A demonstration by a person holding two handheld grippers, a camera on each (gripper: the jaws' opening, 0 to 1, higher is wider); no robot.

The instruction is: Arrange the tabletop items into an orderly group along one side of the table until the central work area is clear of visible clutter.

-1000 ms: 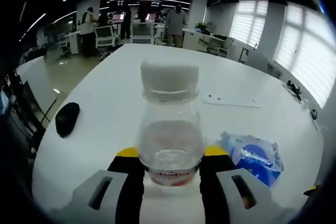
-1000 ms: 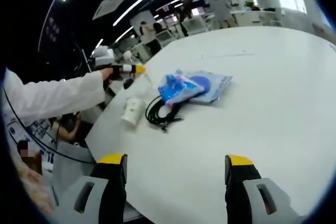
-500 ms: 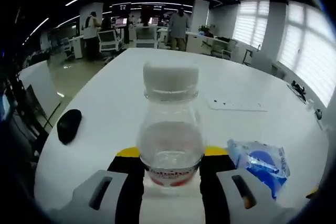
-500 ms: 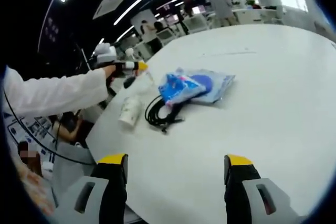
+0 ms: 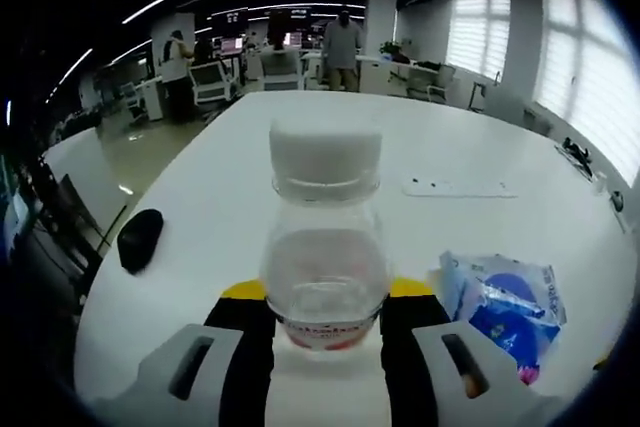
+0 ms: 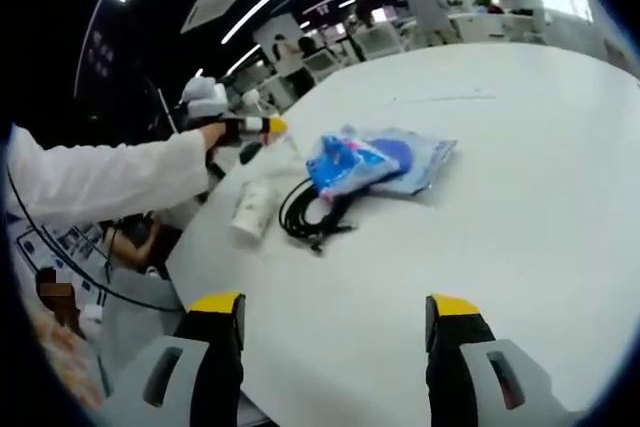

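Clear bottle with white cap, blue packet, black cable.

L gripper: jaws closed in on a bottle, yellow tips pressed to its sides, held upright above the table; in right gripper view same gripper sits far left, yellow tips fwd, gripped by a hand on a white-sleeved arm stretched out level from left edge. R gripper: jaws spread wide apart, nothing between them, pointing fwd, tilted a bit down over table surface.
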